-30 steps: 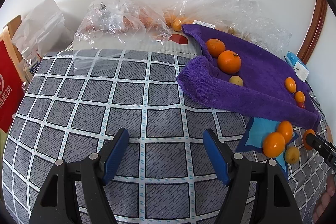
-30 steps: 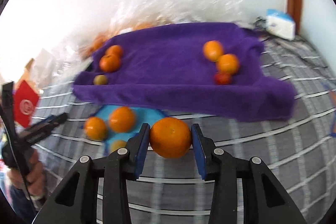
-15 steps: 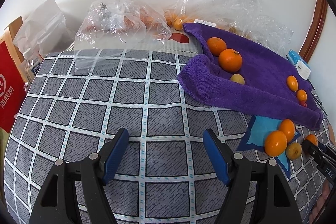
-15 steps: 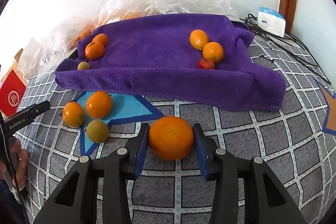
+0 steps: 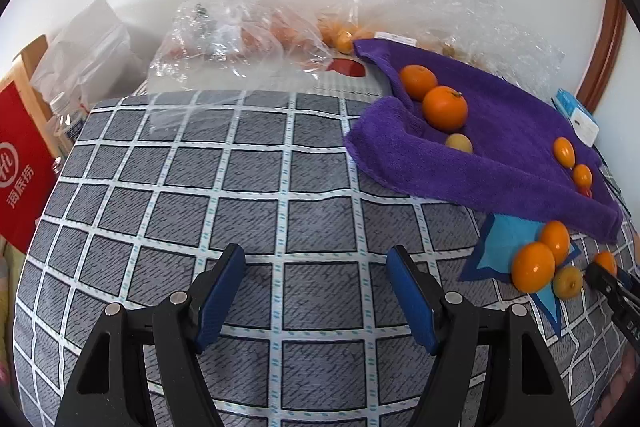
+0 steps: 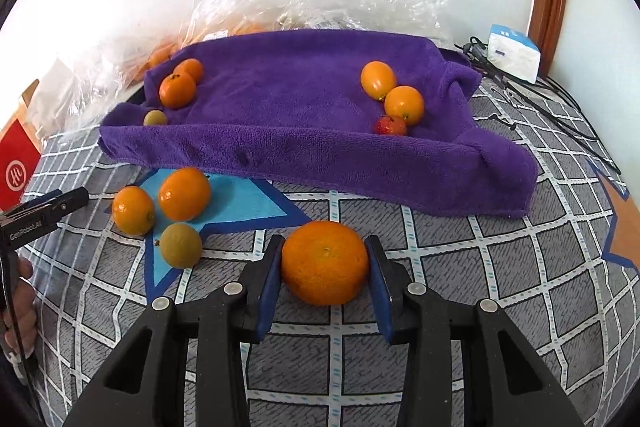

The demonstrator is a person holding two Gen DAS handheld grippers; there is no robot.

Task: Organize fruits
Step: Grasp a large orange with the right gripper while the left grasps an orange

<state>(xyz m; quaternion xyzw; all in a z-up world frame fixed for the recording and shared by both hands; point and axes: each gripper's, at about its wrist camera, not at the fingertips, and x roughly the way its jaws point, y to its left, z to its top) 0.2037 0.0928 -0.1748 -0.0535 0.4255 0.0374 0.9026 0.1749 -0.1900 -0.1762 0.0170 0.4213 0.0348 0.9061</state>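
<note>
Mandarin (image 6: 325, 262) sits gripped between closing right tongs (image 6: 325, 269); left tongs (image 5: 316, 293) gape empty.

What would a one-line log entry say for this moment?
right fingers: closing on round orange mandarin | left fingers: open, empty | purple fleece towel: six fruits | beside it: three fruits

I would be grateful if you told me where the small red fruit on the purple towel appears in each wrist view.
Left wrist: small red fruit at far right, mostly hidden behind the towel's fold, below two orange fruits.
Right wrist: small red fruit right of centre, behind the towel's front fold.
Shared landmark: purple towel.
</note>
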